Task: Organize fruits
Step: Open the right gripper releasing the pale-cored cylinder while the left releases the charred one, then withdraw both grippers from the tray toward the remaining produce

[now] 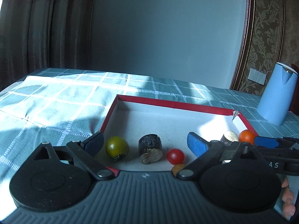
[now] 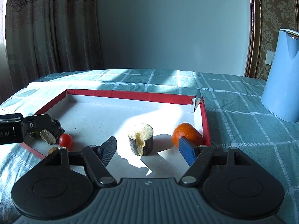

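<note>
1. Lying in a loose row along the near side of the red-rimmed tray (image 2: pixel 130 94), the fruits all sat on its white floor – none was between any pads.
2. The left gripper (image 1: pixel 144 141) stood wide, holding nothing; its blue pads flanked three pieces at once: the green tomato (image 1: pixel 117 148) just beside the left pad, the dark cut stub (image 1: pixel 150 148) in the middle, the red cherry tomato (image 1: pixel 175 156) toward the right pad.
3. That stub lay on its side, its long axis running from the far left toward the camera, pale cut face turned to the lens – so the open pads stood to either side of its dark flanks.
4. A small tan piece (image 1: pixel 177 168) showed at the near rim, partly hidden by the gripper body; what it was could not be told.
5. The right gripper (image 2: pixel 147 146) was also parted and empty, though less widely. Straight ahead of its gap the second cut stub (image 2: pixel 140 139) stood upright, cut face up with a notch down the near side, just beyond the fingertips.
6. The orange (image 2: pixel 186 134) lay right of that stub, close to the tray's right wall, and the right pad overlapped its lower edge in the picture; contact could not be confirmed.
7. Judged from this, the right hand was nearer the upright stub and the orange, the left hand nearer both tomatoes and the lying stub.
8. A blue kettle (image 2: pixel 280 74) stood on the checked cloth (image 2: pixel 243 130), well apart from the tray on its right.
</note>
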